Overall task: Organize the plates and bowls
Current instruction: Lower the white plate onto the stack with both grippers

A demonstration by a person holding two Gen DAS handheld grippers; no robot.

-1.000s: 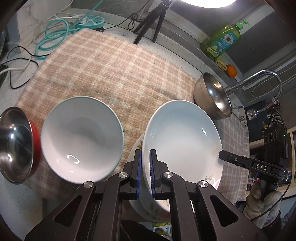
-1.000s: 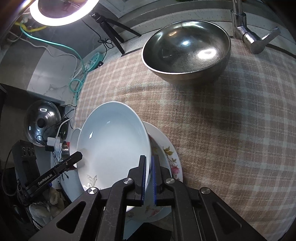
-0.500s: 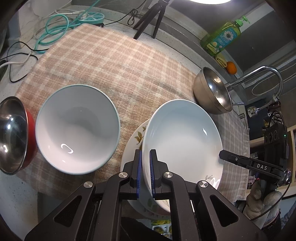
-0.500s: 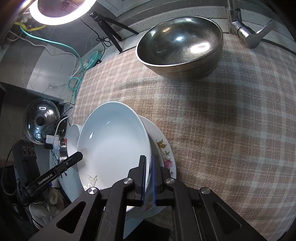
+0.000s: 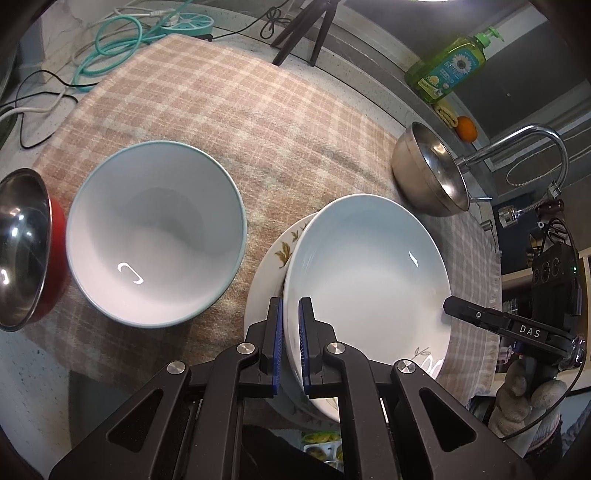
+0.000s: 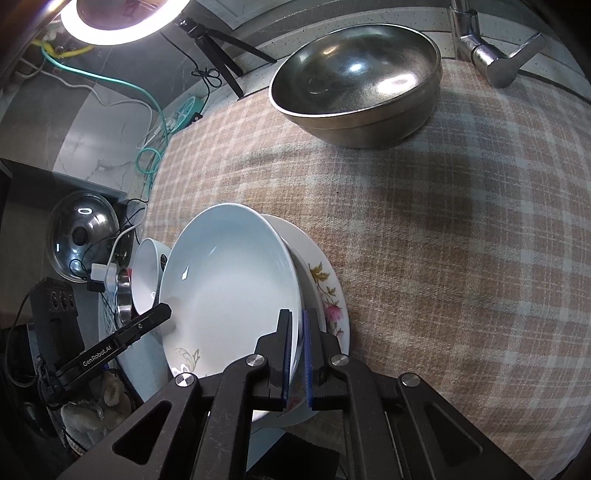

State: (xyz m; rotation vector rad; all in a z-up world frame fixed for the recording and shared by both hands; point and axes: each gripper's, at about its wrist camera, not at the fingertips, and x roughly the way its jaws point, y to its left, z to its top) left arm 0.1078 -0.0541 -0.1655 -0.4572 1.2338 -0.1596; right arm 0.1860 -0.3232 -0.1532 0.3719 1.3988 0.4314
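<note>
Views differ: left wrist view shows the deep white bowl (image 5: 155, 232) whole, a red-sided steel bowl (image 5: 26, 251) at its left edge, a green soap bottle (image 5: 445, 68) and an orange (image 5: 466, 127) behind the steel bowl (image 5: 430, 171). Right wrist view shows a lit ring light (image 6: 122, 22), a glass pot lid (image 6: 83, 240) off the cloth, and the pink flower print on the floral plate (image 6: 328, 291); here the deep white bowl is mostly hidden behind the shallow dish.

Left gripper (image 5: 291, 345) clenched on the near-left rim of the shallow white dish (image 5: 369, 266), blue pads either side of the rim. Right gripper (image 6: 296, 356) clamped on the opposite rim, one finger inside, one outside. Dish sits tilted over the floral plate on the plaid cloth (image 6: 443, 240), near the front edge; cannot tell whether it touches the plate.
</note>
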